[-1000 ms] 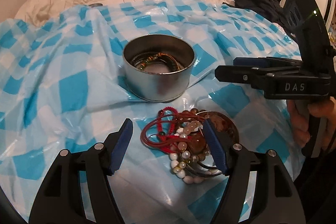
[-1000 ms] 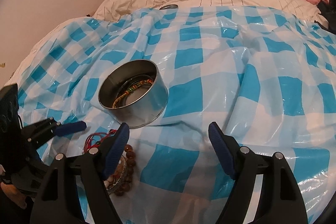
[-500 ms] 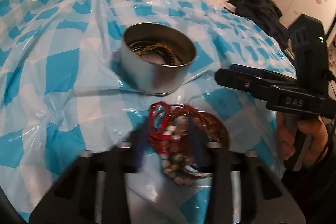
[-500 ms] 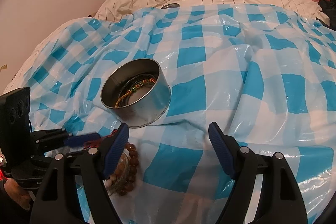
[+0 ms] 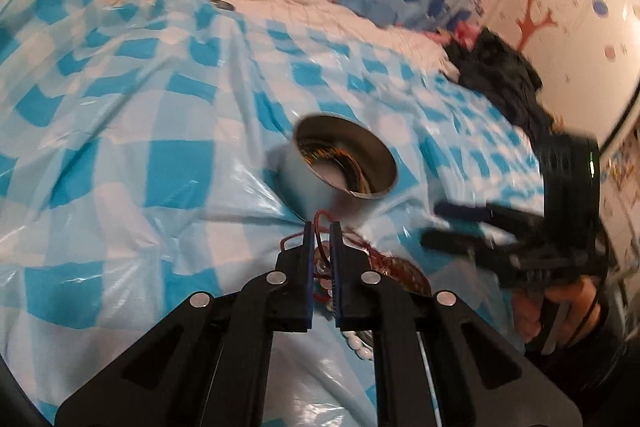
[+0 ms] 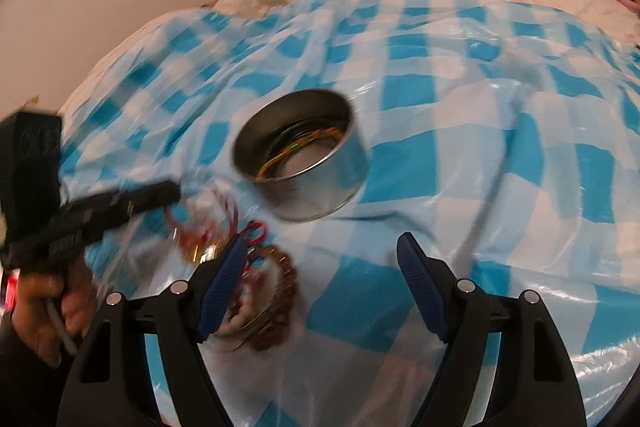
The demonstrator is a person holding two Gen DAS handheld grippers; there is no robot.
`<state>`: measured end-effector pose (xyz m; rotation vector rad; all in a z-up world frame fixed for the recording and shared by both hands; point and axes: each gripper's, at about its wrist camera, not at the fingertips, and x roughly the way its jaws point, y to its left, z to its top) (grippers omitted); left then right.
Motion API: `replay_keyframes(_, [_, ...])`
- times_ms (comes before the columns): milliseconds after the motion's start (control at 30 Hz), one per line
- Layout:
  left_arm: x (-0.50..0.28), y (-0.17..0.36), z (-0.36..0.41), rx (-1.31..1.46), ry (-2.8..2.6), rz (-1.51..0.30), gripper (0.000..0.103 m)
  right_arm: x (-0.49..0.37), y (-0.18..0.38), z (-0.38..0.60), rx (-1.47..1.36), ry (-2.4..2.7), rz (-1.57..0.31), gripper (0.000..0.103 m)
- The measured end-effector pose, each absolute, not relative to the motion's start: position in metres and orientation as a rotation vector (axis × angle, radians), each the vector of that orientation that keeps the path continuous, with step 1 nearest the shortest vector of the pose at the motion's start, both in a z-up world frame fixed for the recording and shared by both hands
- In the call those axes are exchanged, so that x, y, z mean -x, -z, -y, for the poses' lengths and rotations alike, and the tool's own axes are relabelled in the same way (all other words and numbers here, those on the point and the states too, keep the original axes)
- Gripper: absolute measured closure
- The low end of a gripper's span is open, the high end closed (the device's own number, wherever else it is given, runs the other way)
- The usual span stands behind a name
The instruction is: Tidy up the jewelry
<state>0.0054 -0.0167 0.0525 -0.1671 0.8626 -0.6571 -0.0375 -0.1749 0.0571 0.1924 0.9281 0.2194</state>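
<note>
1. The left gripper [image 5: 321, 227] sits at the lower middle of its own wrist view. Its jaws have just been closing and now stand almost together, pinched on a red cord bracelet [image 5: 319, 217] whose loop pokes up between the tips.
2. Right behind those tips, low and a little right of centre, lies the jewelry pile [image 5: 394, 269]: brown wooden beads, more red cord and a strand of white beads, still heaped on the checked plastic sheet [image 5: 120, 167].
3. Just above the pile stands the round metal tin [image 5: 304, 183], upright and open. It already holds a few coiled bracelets, so the sorting looks begun but far from finished; most pieces still lie outside it.
4. The held cord looks only just raised, not yet over the tin. It is probably tangled with its neighbours and could drag some along.
5. The right gripper [image 6: 320, 267] has its blue pads wide apart with nothing between them, hovering above the sheet at the bottom of its view, beside the pile and tin.
6. In the right wrist view the left gripper enters from the left edge, angled downward toward the pile, with the person's hand [image 6: 44, 301] wrapped round its handle at the lower left.
7. Both views are blurred, so finer detail of the beads is unclear.
</note>
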Motion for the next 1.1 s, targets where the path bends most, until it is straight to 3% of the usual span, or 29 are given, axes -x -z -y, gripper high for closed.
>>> replay_keyframes(233, [-0.029, -0.025, -0.003, 0.22, 0.511, -1.025, 0.092, 0.038, -0.05, 0.165, -0.154, -0.242, -0.963, 0.028])
replay_keyframes(300, [-0.031, -0.024, -0.009, 0.249, 0.489, -1.023, 0.076, 0.038, -0.049, 0.164, -0.148, -0.243, -0.965, 0.028])
replay_keyframes(433, [-0.034, -0.027, -0.013, 0.27, 0.462, -0.989, 0.056, 0.04, -0.049, 0.163, -0.144, -0.25, -0.965, 0.028])
replay_keyframes(500, [-0.037, -0.022, -0.009, 0.263, 0.451, -1.001, 0.055, 0.04, -0.049, 0.161, -0.142, -0.259, -0.969, 0.028])
replay_keyframes(567, [-0.04, -0.017, -0.004, 0.242, 0.457, -1.016, 0.059, 0.041, -0.048, 0.157, -0.137, -0.28, -0.977, 0.031])
replay_keyframes(600, [-0.04, -0.016, -0.001, 0.214, 0.458, -1.012, 0.087, 0.041, -0.047, 0.155, -0.13, -0.293, -0.985, 0.036])
replay_keyframes(633, [-0.04, -0.017, 0.001, 0.188, 0.461, -1.01, 0.102, 0.041, -0.046, 0.153, -0.122, -0.296, -0.99, 0.039])
replay_keyframes(700, [-0.035, -0.027, -0.001, 0.179, 0.48, -0.967, 0.102, 0.04, -0.044, 0.152, -0.112, -0.302, -1.002, 0.055])
replay_keyframes(767, [-0.029, -0.044, -0.005, 0.199, 0.51, -0.906, 0.102, 0.04, -0.041, 0.152, -0.112, -0.301, -1.013, 0.062])
replay_keyframes(1033, [-0.019, -0.077, -0.014, 0.286, 0.59, -0.736, 0.102, 0.04, -0.033, 0.146, -0.079, -0.311, -1.046, 0.068])
replay_keyframes(1100, [-0.015, -0.079, -0.014, 0.284, 0.599, -0.728, 0.102, 0.04, -0.033, 0.144, -0.071, -0.322, -1.047, 0.089])
